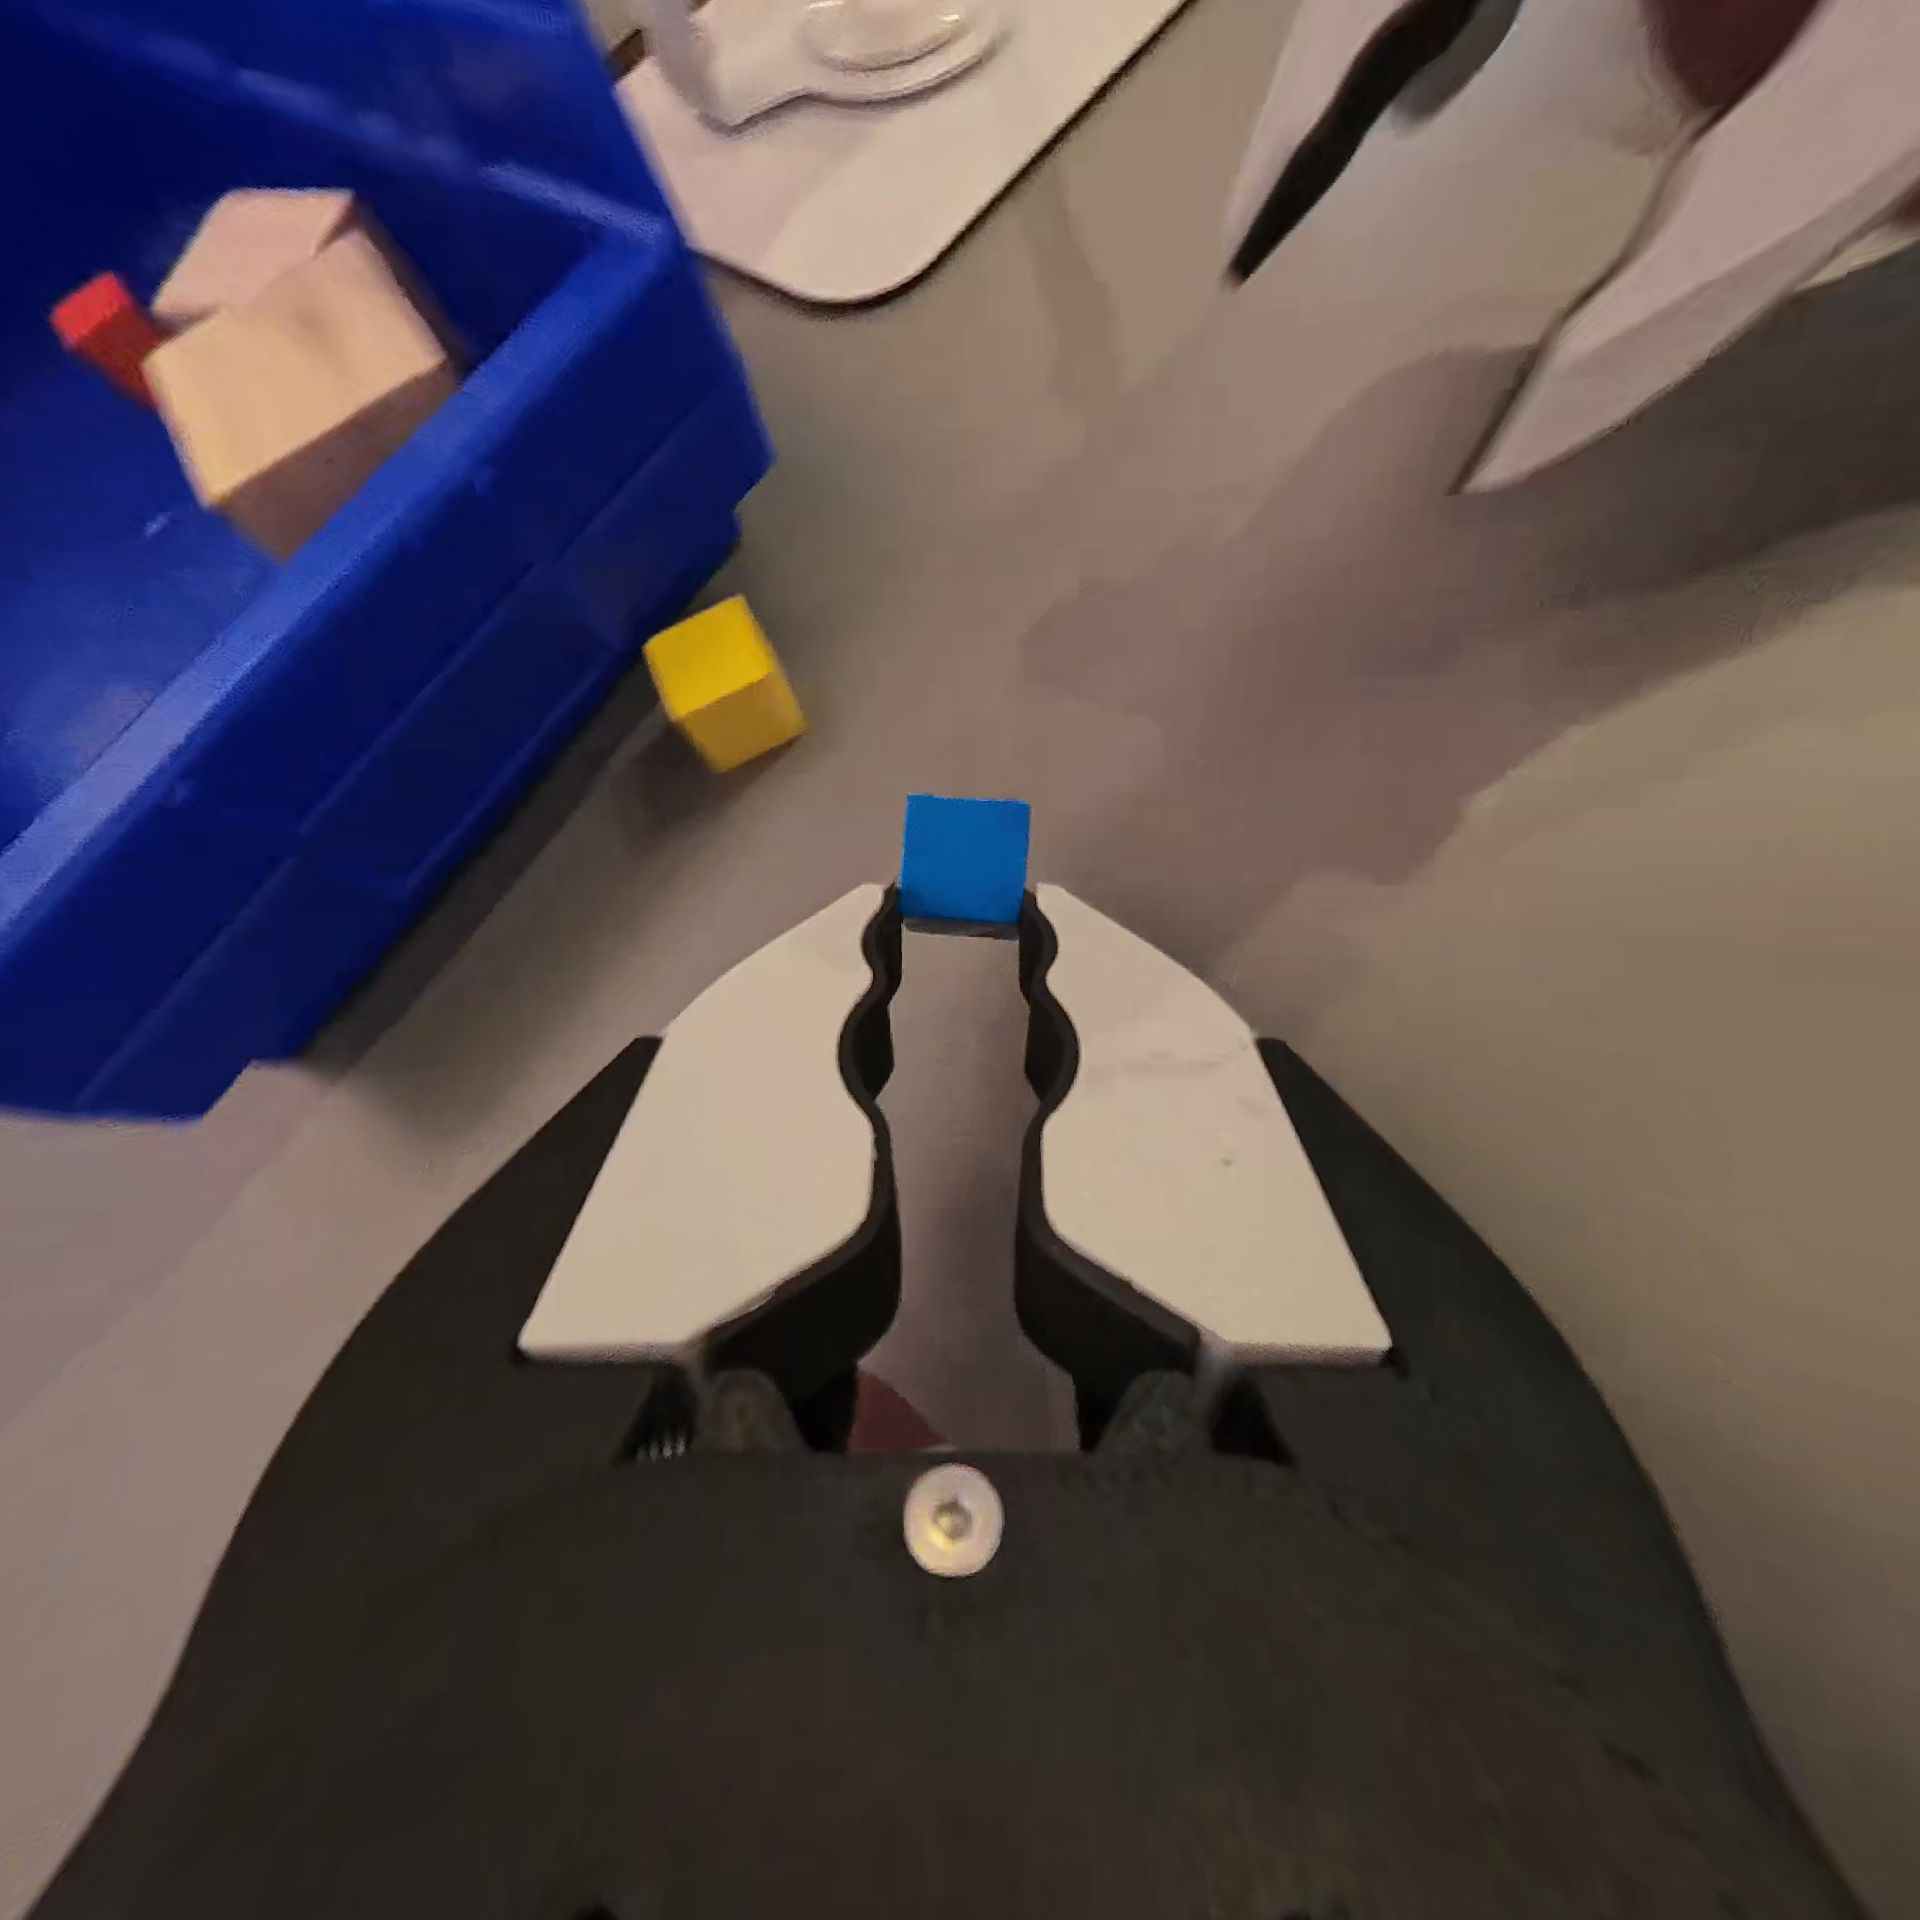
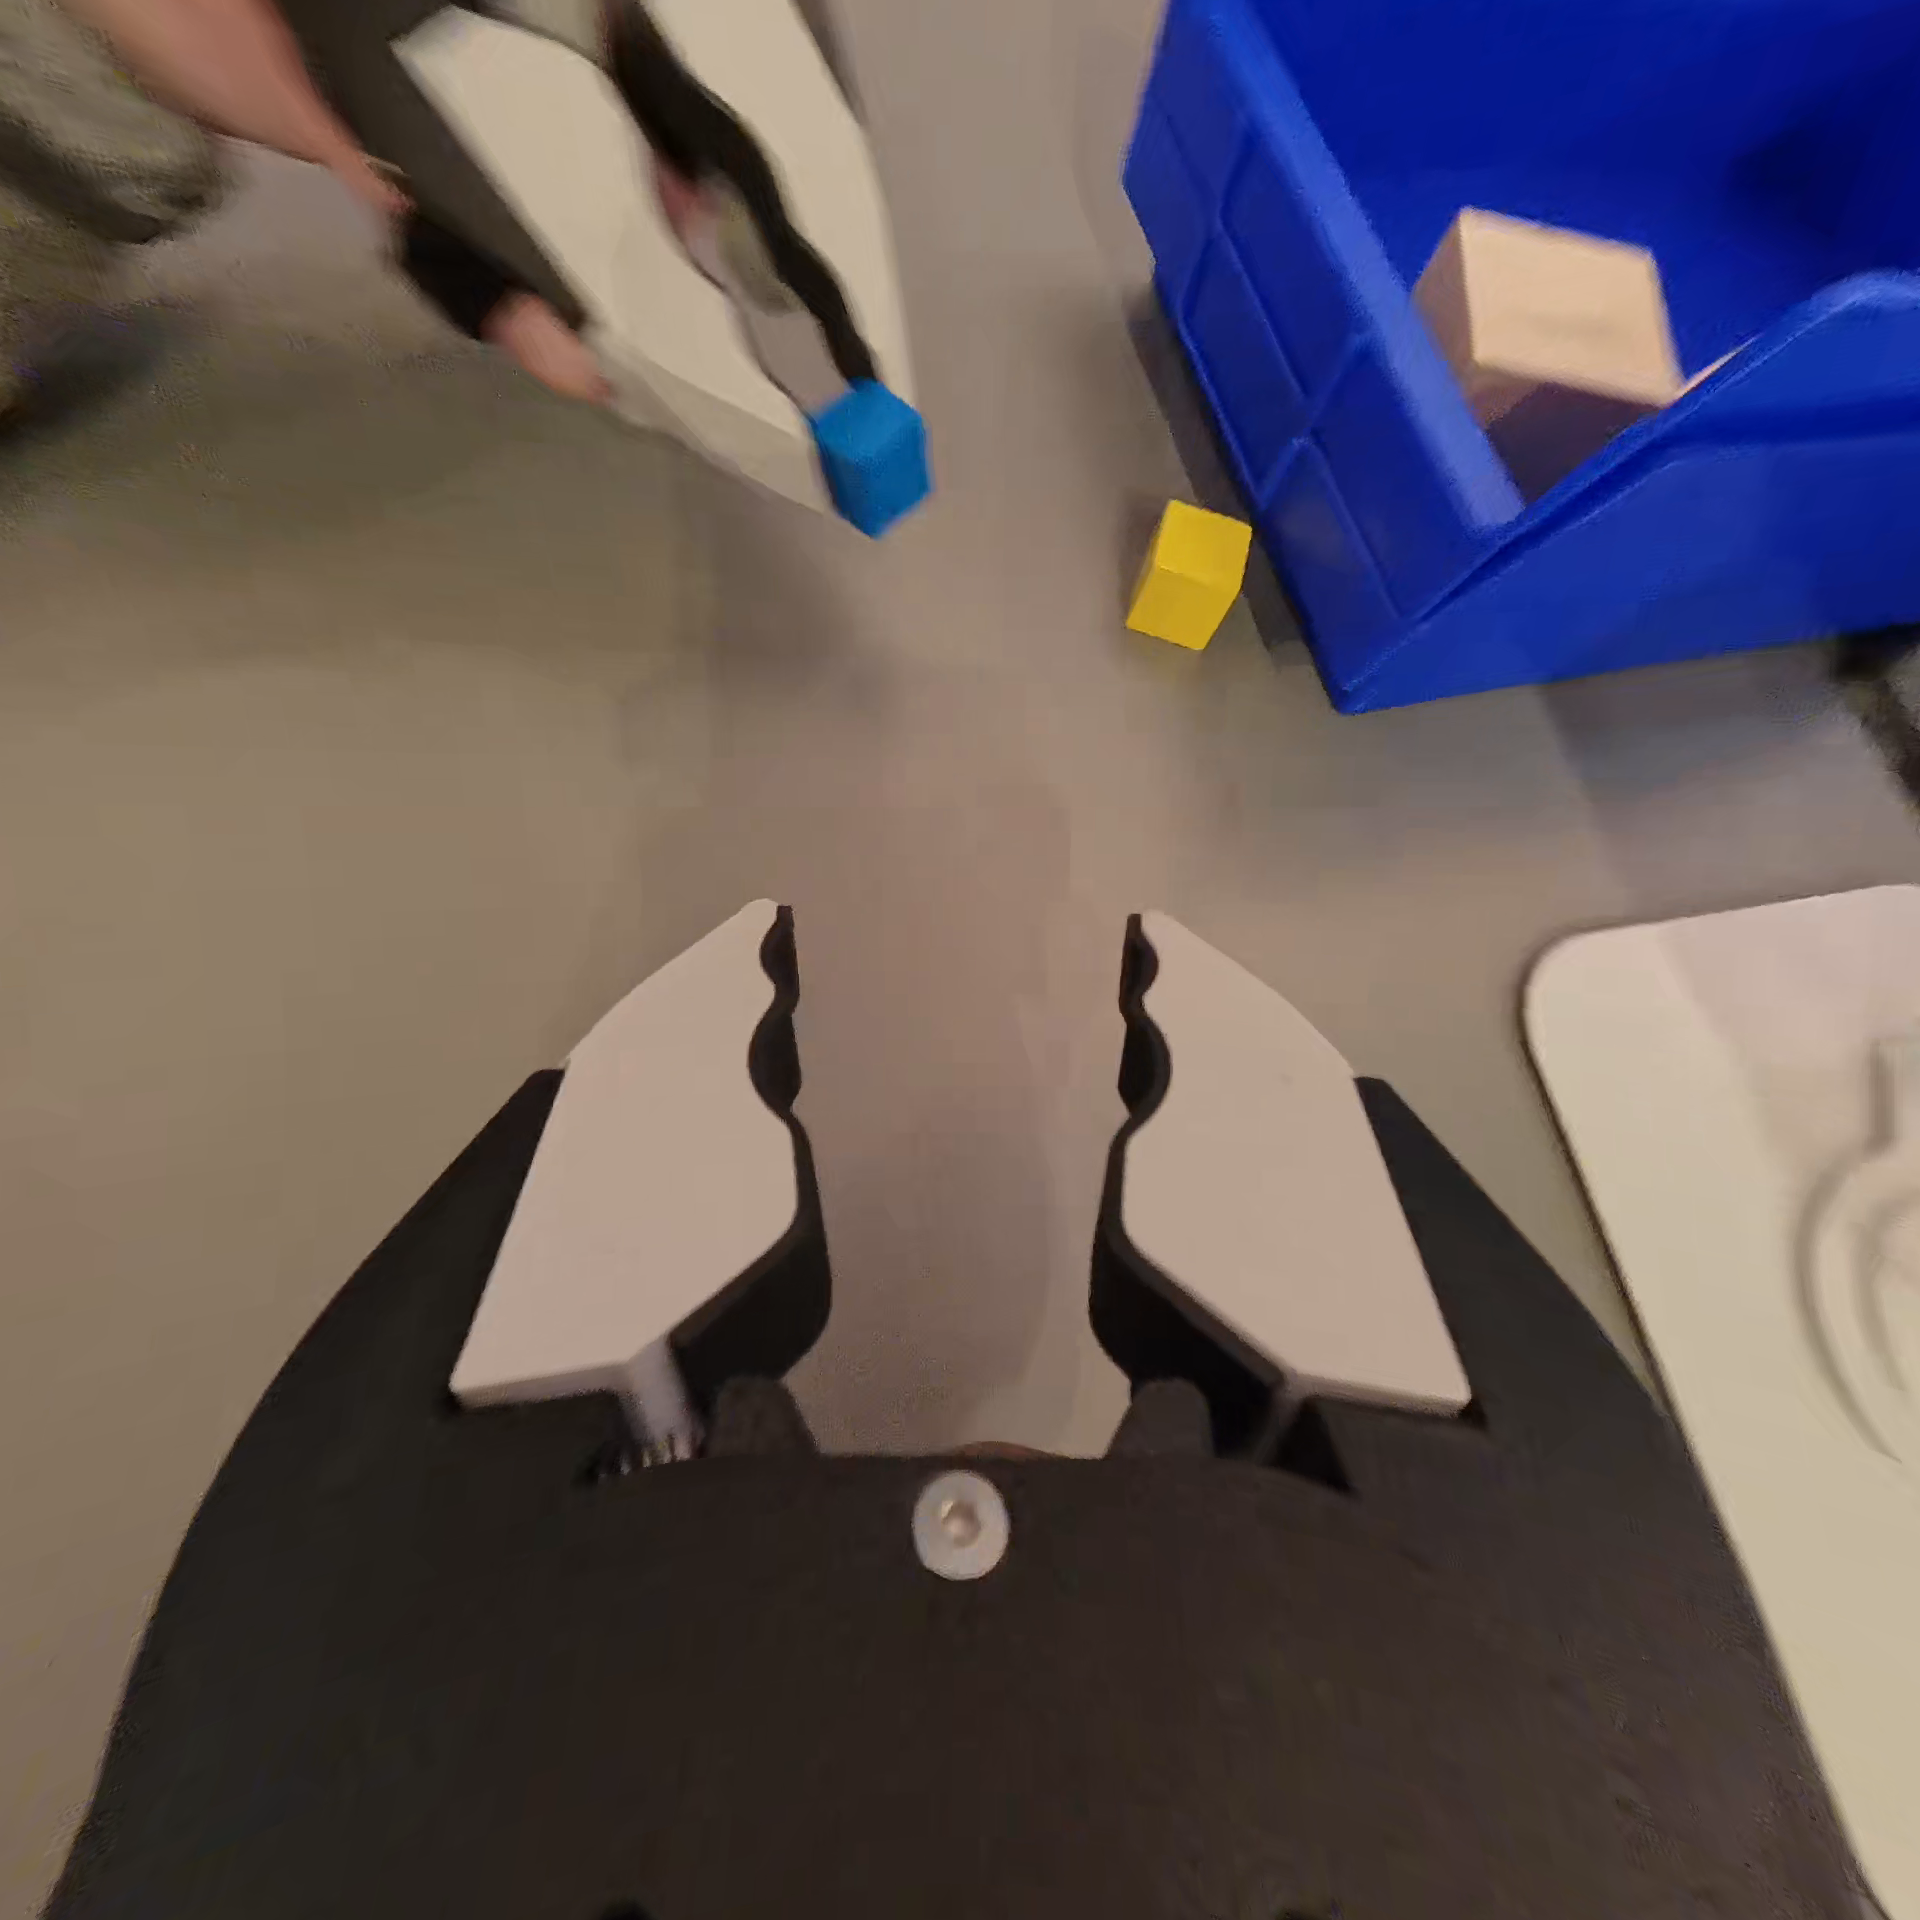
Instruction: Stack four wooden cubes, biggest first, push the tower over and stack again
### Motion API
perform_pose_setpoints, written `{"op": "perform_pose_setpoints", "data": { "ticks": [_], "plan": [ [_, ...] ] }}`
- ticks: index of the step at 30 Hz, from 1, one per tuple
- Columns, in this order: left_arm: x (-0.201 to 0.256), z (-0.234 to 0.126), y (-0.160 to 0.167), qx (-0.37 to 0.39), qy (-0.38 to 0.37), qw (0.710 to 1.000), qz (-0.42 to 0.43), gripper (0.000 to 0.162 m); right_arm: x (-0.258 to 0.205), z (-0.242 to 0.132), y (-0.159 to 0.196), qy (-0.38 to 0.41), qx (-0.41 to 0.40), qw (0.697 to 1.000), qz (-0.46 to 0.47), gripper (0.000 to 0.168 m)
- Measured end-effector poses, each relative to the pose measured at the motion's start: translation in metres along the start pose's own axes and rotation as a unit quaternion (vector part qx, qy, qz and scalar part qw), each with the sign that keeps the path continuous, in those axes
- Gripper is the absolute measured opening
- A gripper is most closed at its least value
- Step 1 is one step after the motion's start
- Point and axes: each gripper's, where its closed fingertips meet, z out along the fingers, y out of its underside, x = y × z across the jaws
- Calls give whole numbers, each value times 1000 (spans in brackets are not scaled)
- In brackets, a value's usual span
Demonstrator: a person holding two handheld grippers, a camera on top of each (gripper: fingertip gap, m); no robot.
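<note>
My left gripper (image 1: 961,904) is shut on a small blue cube (image 1: 964,858), held at the fingertips above the grey table; it also shows in the right wrist view (image 2: 871,457). A yellow cube (image 1: 724,681) sits on the table beside the blue bin (image 1: 499,623), and shows in the right wrist view (image 2: 1190,574) too. A large plain wooden cube (image 1: 301,364) lies inside the bin with a small red cube (image 1: 99,327) next to it. My right gripper (image 2: 956,925) is open and empty over the table, and appears blurred at the upper right of the left wrist view (image 1: 1382,343).
A white mat (image 1: 883,208) with a clear plastic item on it lies beyond the bin; its corner shows in the right wrist view (image 2: 1714,1143). A person's hand (image 2: 540,343) holds the left gripper. The blue bin (image 2: 1455,582) has tall walls. One gripper's finger ends stand about 12 cm off the other's.
</note>
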Motion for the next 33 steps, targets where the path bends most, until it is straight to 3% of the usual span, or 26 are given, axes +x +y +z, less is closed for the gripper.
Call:
{"op": "perform_pose_setpoints", "data": {
  "ticks": [4, 8, 15, 17, 22, 26, 30, 33],
  "plan": [
    [-19, -9, 25, 5, -15, 999, -28, 21, 30, 67, -15, 50, -10, 998, 46, 51],
    [-28, -11, 32, 14, -15, 999, -34, 21, 40, 100, -23, 69, -35, 995, 58, 54],
    [-34, -11, 27, 31, -10, 999, -34, 21, 53, 122, -36, 92, -46, 992, 70, 46],
    [-34, -12, 26, 36, -10, 999, -34, 21, 54, 126, -39, 89, -42, 993, 69, 27],
    [-35, -15, 23, 49, -8, 998, -39, 21, 43, 123, -46, 63, -22, 996, 55, 26],
    [-31, -17, 18, 63, 3, 997, -39, 21, 12, 72, -55, 4, 16, 999, 44, 26],
    [-17, -15, 0, 83, 29, 996, -31, 21, -5, -43, -33, -23, 27, 999, 33, 26],
    [1, -8, -22, 92, 47, 995, -8, 21, 22, -143, 13, 28, 15, 998, 53, 26]
  ]
}}
